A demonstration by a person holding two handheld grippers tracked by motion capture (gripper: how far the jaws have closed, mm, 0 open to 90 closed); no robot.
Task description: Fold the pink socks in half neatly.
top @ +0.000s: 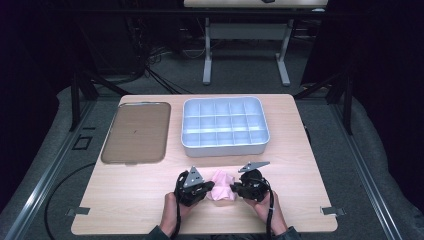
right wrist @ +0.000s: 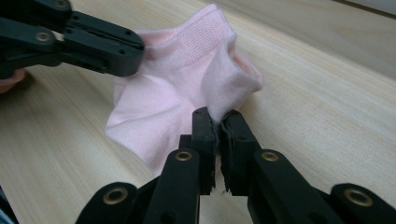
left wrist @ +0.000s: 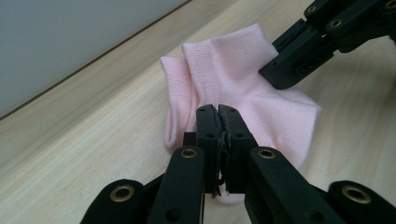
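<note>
Looks like early days: both the left gripper and right gripper are clamped on the pink sock at the table's near edge, the compartment tray behind waiting.

One pink sock. Two grippers: left gripper, right gripper. One flat brown tray. One white compartment box, fifteen cells in three rows of five. One tabletop.
</note>
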